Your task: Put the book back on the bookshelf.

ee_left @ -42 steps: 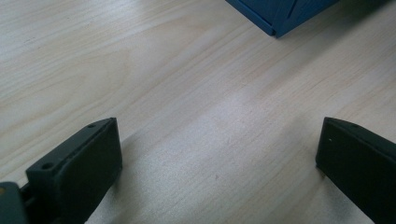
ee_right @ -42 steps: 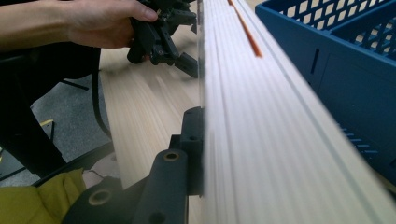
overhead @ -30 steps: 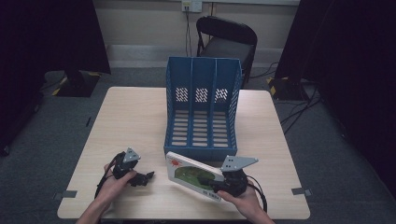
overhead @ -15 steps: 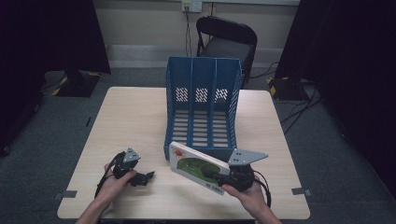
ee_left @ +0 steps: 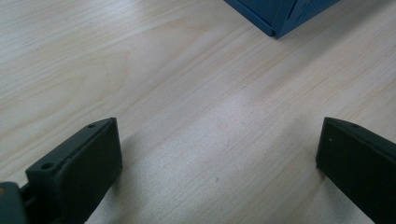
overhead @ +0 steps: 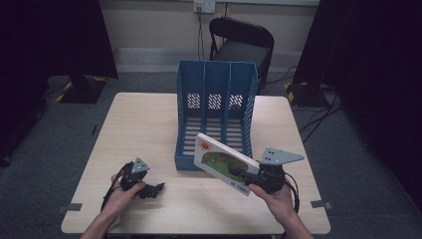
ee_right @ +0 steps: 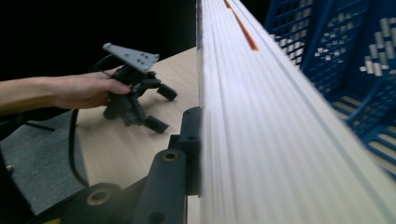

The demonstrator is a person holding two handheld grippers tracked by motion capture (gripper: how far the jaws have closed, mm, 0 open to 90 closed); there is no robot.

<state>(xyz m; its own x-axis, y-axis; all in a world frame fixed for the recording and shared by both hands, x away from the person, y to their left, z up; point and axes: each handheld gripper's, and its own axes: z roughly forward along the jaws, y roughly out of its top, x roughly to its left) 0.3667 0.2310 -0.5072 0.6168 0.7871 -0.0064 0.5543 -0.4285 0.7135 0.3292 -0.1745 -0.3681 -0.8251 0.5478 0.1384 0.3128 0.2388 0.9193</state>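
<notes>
A white book [overhead: 223,161] with a green picture on its cover hangs tilted over the table's front, just before the blue three-slot file rack [overhead: 216,107]. My right gripper [overhead: 245,176] is shut on the book's near end. In the right gripper view the book's page edge [ee_right: 261,116] runs up the middle, with the rack [ee_right: 345,60] to its right. My left gripper [overhead: 153,189] rests on the table at the front left, open and holding nothing. Its two black jaws stand wide apart over bare wood, and the rack's corner [ee_left: 279,18] lies beyond them.
The pale wooden table [overhead: 144,124] has bare room left of the rack and along its front edge. A black chair [overhead: 239,42] stands behind the table. Dark curtains hang at both sides, and grey carpet surrounds the table.
My right gripper has lifted the book off the table, tipped it up on edge and carried it right and toward the rack. The left gripper has stayed where it was.
</notes>
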